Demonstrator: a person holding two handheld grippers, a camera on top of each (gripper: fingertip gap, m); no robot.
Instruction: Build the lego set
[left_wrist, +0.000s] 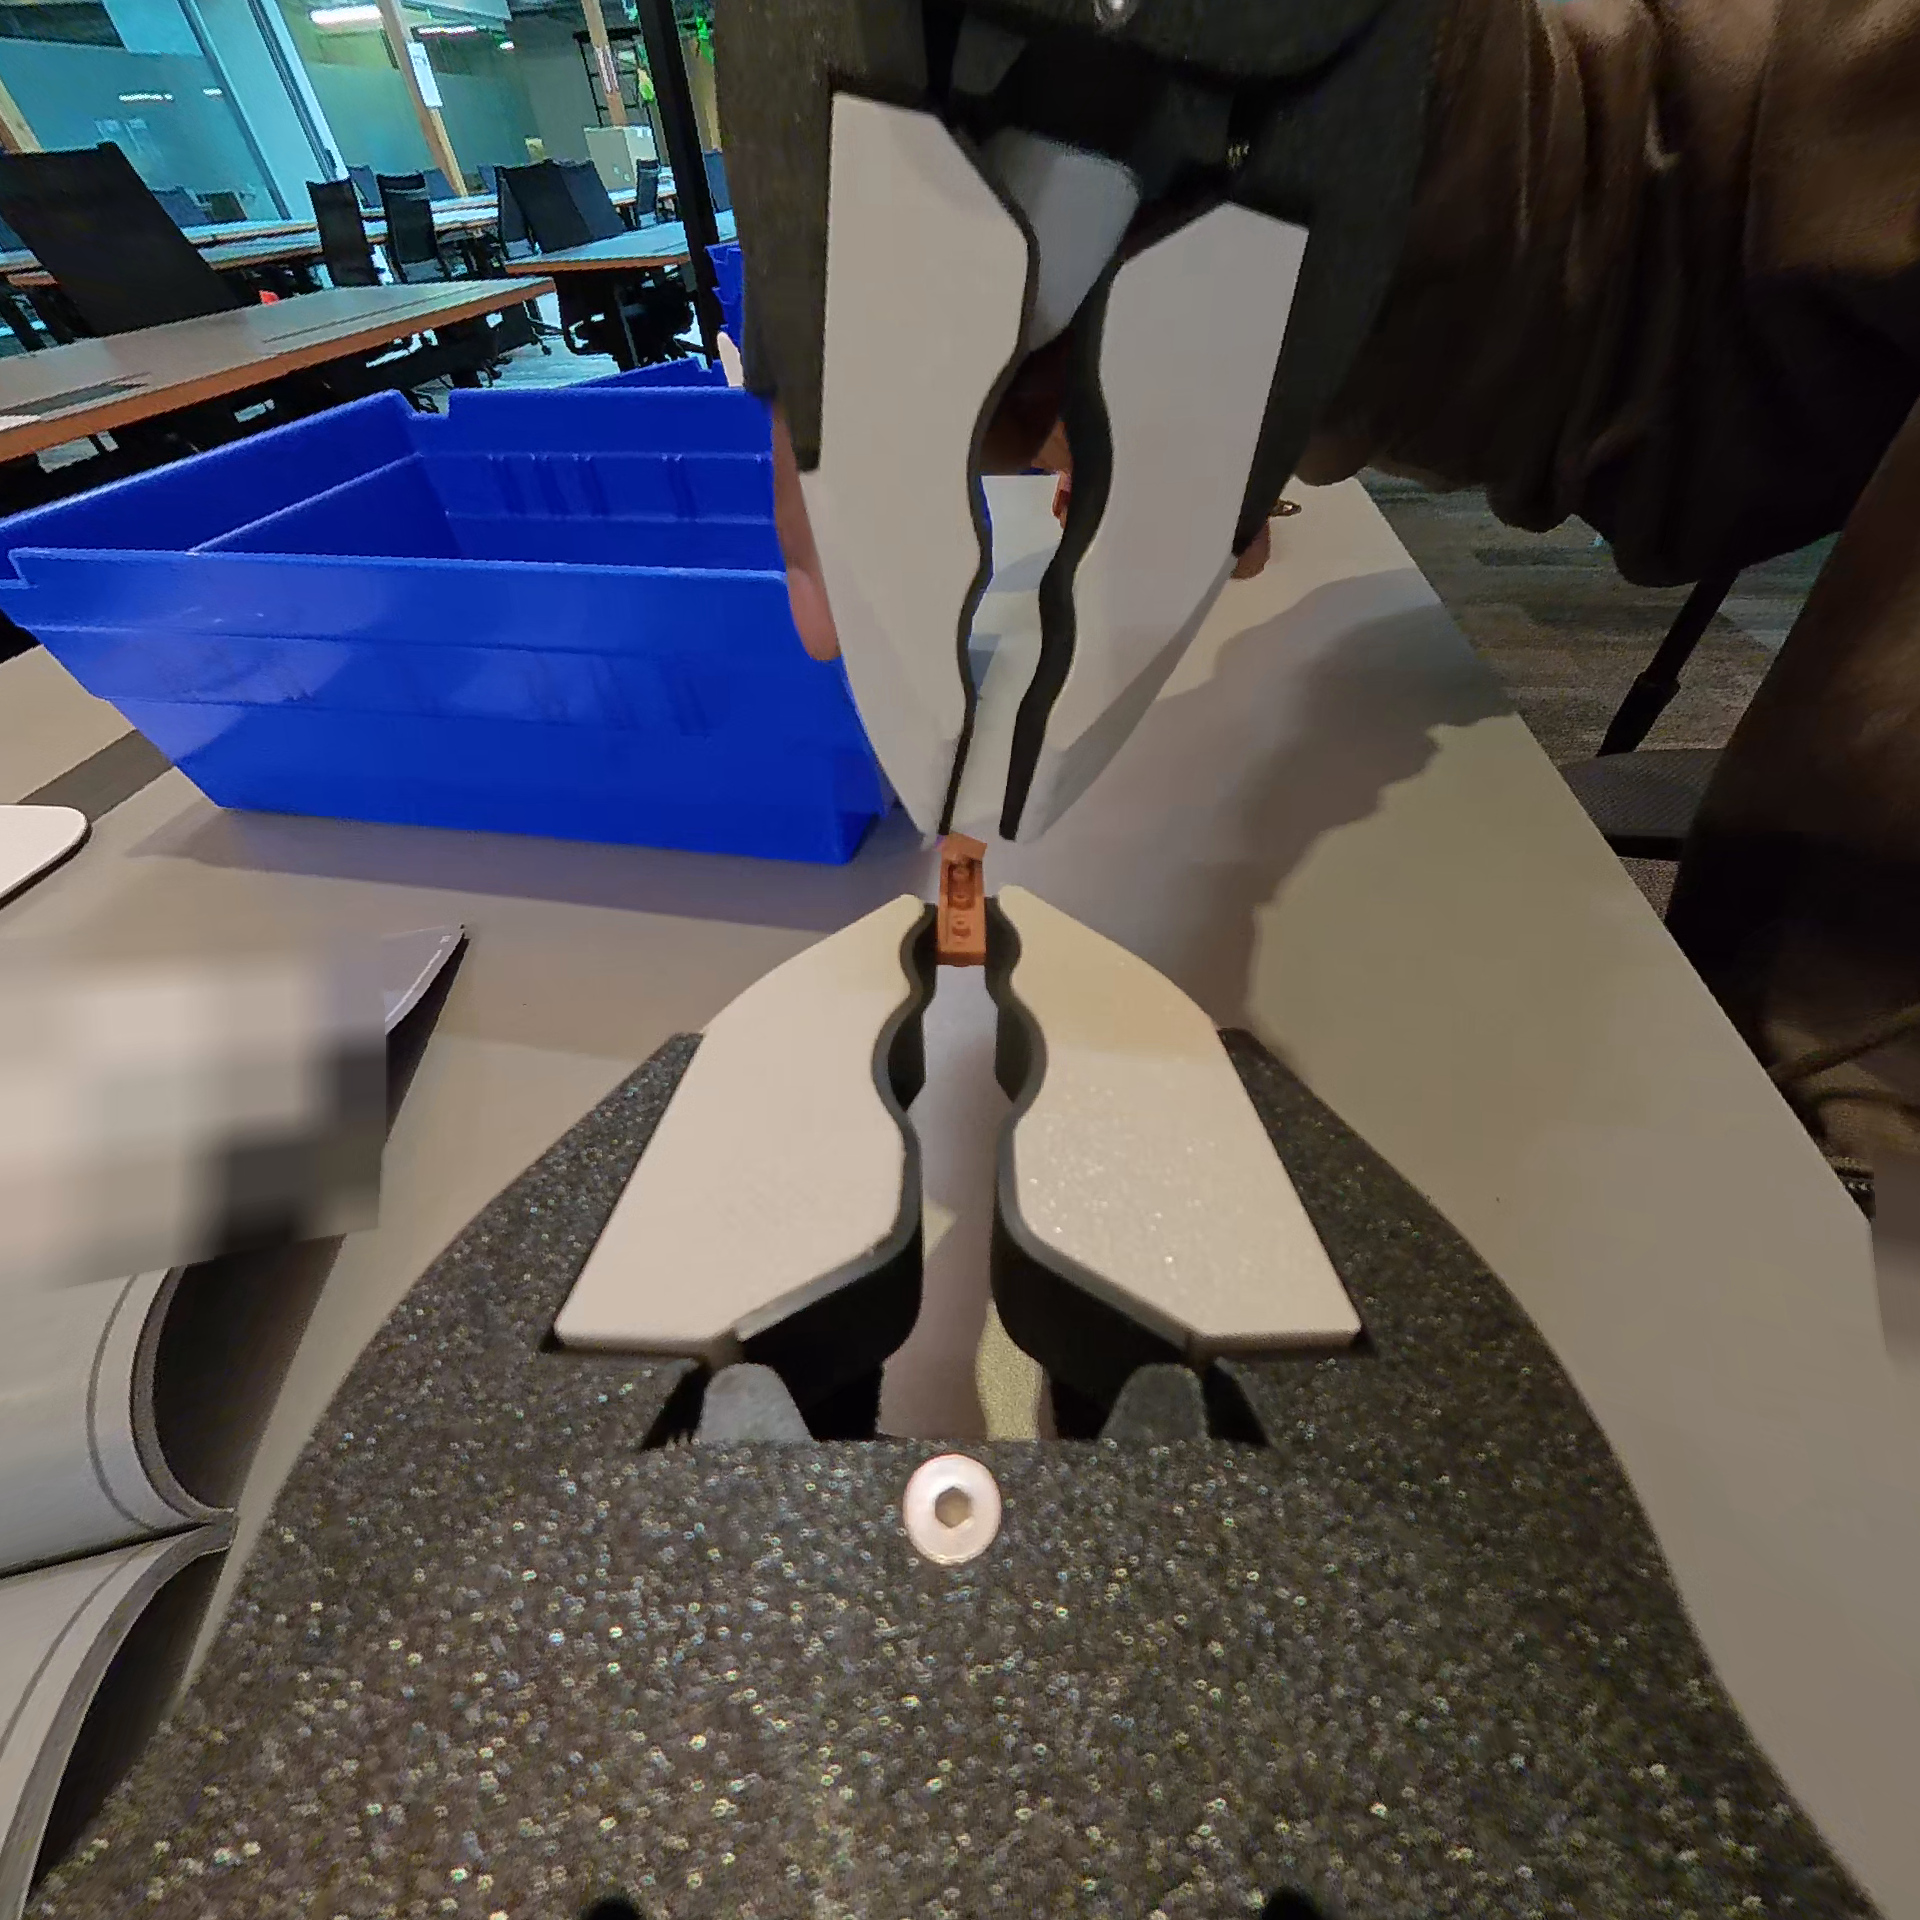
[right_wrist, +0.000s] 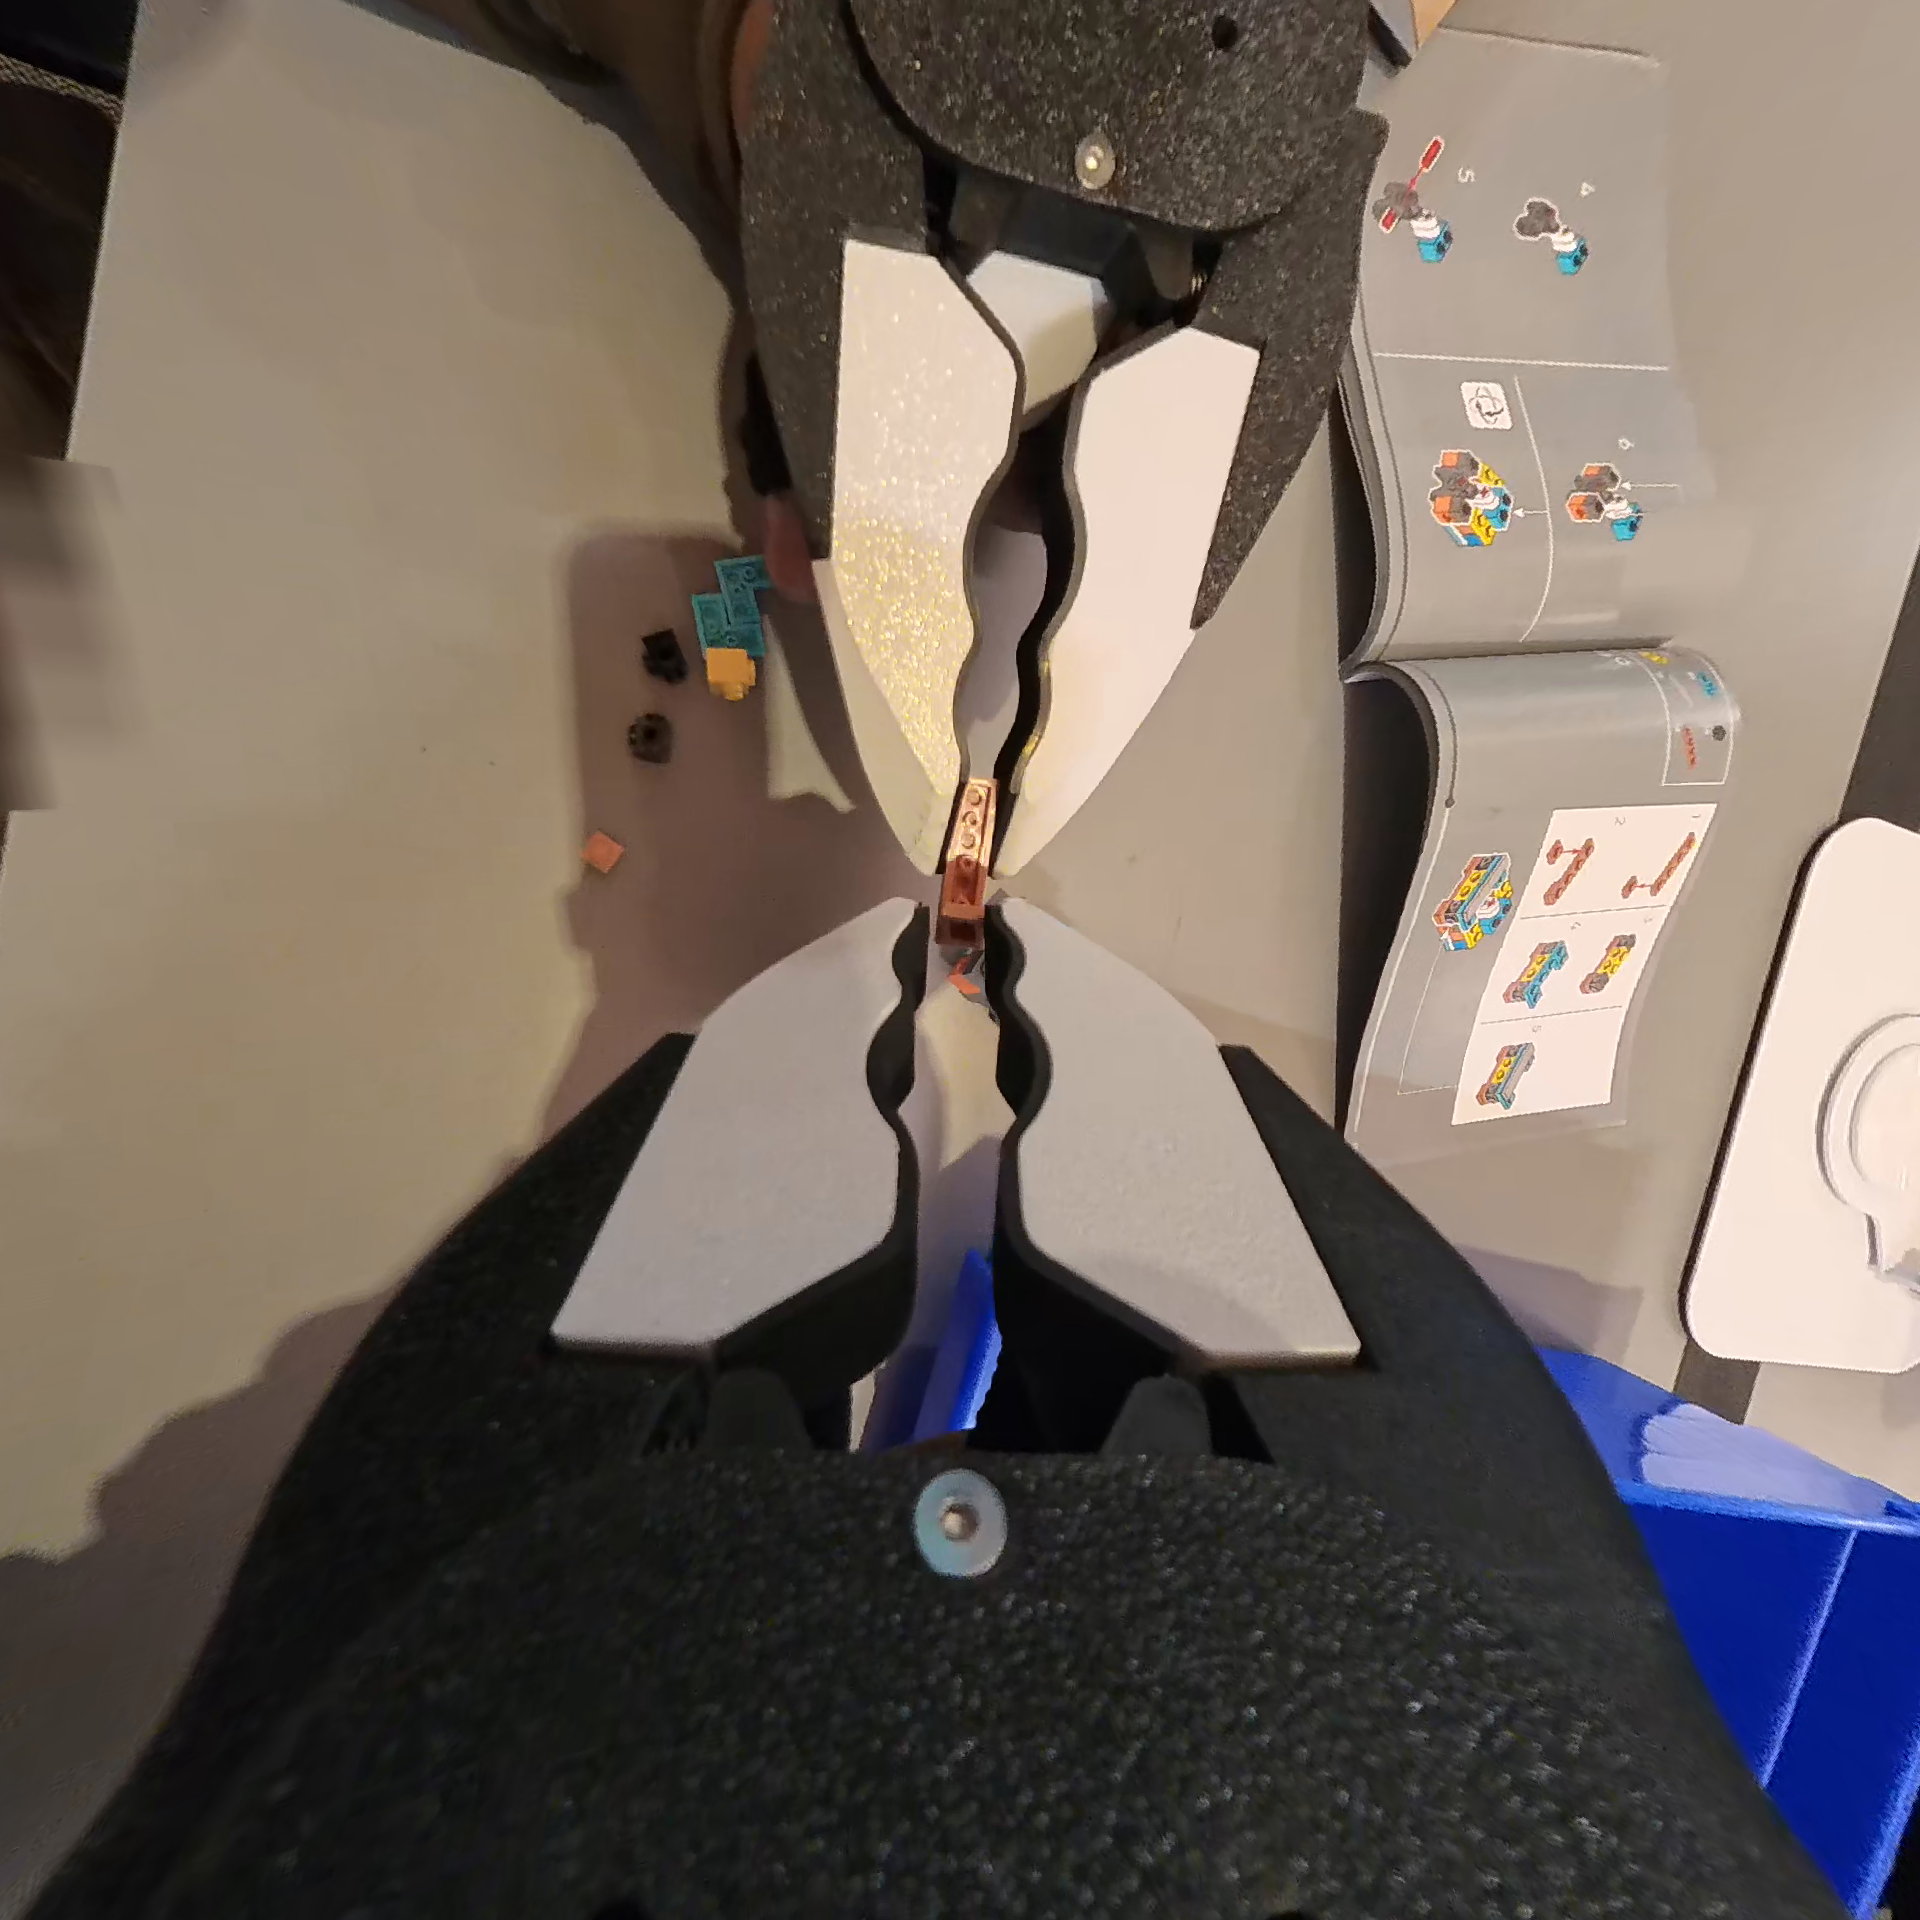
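A long brown Lego plate (left_wrist: 960, 914) is pinched between the tips of my left gripper (left_wrist: 961, 920), held above the grey table. In the right wrist view the plate (right_wrist: 974, 821) sits between the left gripper's fingertips (right_wrist: 1049, 821). My right gripper (right_wrist: 958, 914) meets it tip to tip and is shut on a darker brown brick (right_wrist: 956, 914) at the plate's end. A small orange-and-black bit (right_wrist: 966, 977) shows just under that brick. The right gripper (left_wrist: 977, 831) comes down from above in the left wrist view.
Loose teal plates (right_wrist: 732, 603), a yellow piece (right_wrist: 727, 670), two black pieces (right_wrist: 663, 657) and an orange tile (right_wrist: 603, 852) lie on the table (right_wrist: 364, 416). An open instruction booklet (right_wrist: 1538, 883), a white tray (right_wrist: 1787, 1091) and a blue bin (left_wrist: 416, 644) stand around. Only a small space, under 4 cm, lies between the two pairs of fingers.
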